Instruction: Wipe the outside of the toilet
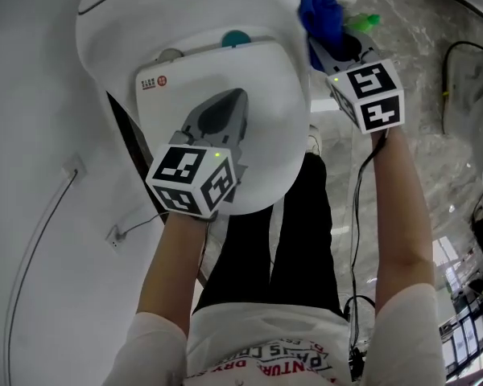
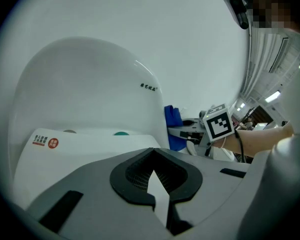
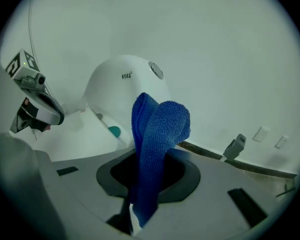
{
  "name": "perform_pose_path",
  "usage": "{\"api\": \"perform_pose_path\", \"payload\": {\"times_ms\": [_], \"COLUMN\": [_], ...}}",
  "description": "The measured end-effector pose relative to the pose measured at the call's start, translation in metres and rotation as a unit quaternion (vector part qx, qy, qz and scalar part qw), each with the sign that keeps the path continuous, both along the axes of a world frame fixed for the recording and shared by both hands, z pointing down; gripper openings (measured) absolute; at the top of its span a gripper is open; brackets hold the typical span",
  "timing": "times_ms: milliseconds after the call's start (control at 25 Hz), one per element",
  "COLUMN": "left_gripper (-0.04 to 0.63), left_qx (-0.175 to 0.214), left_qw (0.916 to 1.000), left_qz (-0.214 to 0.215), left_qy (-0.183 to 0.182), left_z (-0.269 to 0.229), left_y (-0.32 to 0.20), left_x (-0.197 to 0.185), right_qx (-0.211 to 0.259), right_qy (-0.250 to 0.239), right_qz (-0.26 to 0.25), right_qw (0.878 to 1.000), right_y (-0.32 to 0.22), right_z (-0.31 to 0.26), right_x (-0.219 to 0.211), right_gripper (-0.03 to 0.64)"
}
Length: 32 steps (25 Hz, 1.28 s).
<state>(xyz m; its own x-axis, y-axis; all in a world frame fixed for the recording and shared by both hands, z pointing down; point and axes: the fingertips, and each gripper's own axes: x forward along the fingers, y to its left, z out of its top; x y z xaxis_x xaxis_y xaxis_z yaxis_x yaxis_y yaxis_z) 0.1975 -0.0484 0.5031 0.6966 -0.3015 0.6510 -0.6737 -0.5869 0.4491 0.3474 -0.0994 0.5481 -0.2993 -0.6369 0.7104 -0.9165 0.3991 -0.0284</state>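
right gripper (image 1: 326,49) clamps blue cloth (image 3: 158,134) beside the toilet (image 1: 185,10).

- The toilet (image 1: 267,79), white and glossy, is seen with its lid shut. The lid lies just beneath the left gripper (image 1: 230,103), and the rounded tank rises just ahead of that gripper's jaws.
- The blue cloth (image 1: 320,13), of thick terry, is pinched between the jaws of the right gripper (image 1: 332,48). It stands up bunched beyond them, beside the tank.
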Motion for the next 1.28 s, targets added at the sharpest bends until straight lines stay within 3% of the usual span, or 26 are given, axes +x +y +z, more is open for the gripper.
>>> {"api": "perform_pose_path", "payload": {"times_ms": [280,600,1040,1280], "left_gripper": [0.006,0.006,0.006,0.006], "left_qx": [-0.018,0.007,0.005,0.002], "left_qw": [0.9997,0.9974,0.9931,0.9939], "left_qz": [0.011,0.071,0.107,0.098], "left_qy": [0.015,-0.005,-0.046,-0.05], "left_z": [0.011,0.014,0.023,0.024], "left_y": [0.02,0.053,0.115,0.154], "left_x": [0.003,0.048,0.068,0.061], "right_qx": [-0.041,-0.038,-0.06,-0.071], "right_qy": [-0.008,-0.072,-0.097,-0.101], "right_qz": [-0.008,0.006,0.0,-0.01], "right_qw": [0.999,0.997,0.993,0.992], "right_y": [0.049,0.105,0.184,0.239], "right_z": [0.046,0.068,0.1,0.113], "right_x": [-0.003,-0.013,-0.037,-0.056], "right_gripper": [0.075,0.075,0.077,0.077]}}
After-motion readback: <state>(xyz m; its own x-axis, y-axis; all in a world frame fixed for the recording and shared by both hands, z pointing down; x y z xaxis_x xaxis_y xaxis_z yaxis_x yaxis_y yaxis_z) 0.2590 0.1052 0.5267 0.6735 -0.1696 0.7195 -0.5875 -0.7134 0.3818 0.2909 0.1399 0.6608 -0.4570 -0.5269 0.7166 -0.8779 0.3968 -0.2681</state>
